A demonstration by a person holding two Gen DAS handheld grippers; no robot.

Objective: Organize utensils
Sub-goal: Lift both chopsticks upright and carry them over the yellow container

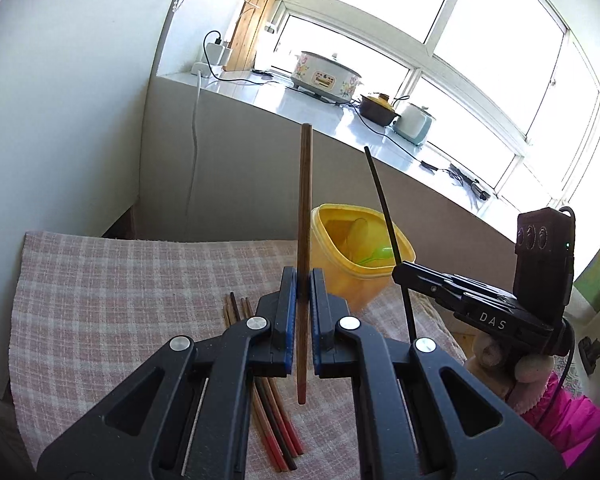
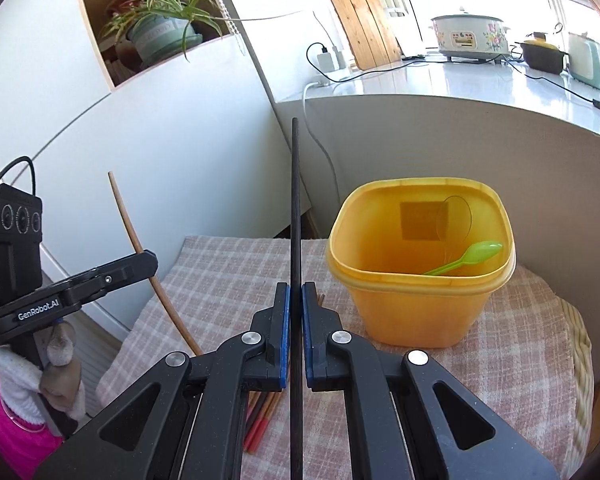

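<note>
Two chopsticks stand upright, one per gripper: the left gripper [image 1: 303, 280] is clamped on a brown chopstick [image 1: 305, 208], the right gripper [image 2: 296, 292] on a black chopstick [image 2: 295, 216]. Ahead and right of both sits the yellow container [image 2: 416, 300] holding a green spoon [image 2: 470, 257]; more chopsticks [image 1: 276, 424] lie on the checked surface [image 1: 112, 312] beneath the left gripper.

The left gripper [image 1: 303, 280] looks like matt black plastic with blue pads and shiny metal pins, as does the right gripper [image 2: 296, 300]. The brown chopstick [image 1: 305, 216] shows wood grain; the black chopstick [image 2: 295, 240] is dull and smooth. The yellow tub [image 2: 420, 308] is semi-glossy plastic, the green spoon [image 2: 474, 256] smooth plastic. A coarse woven checked cloth [image 1: 112, 304] covers the bench.
</note>
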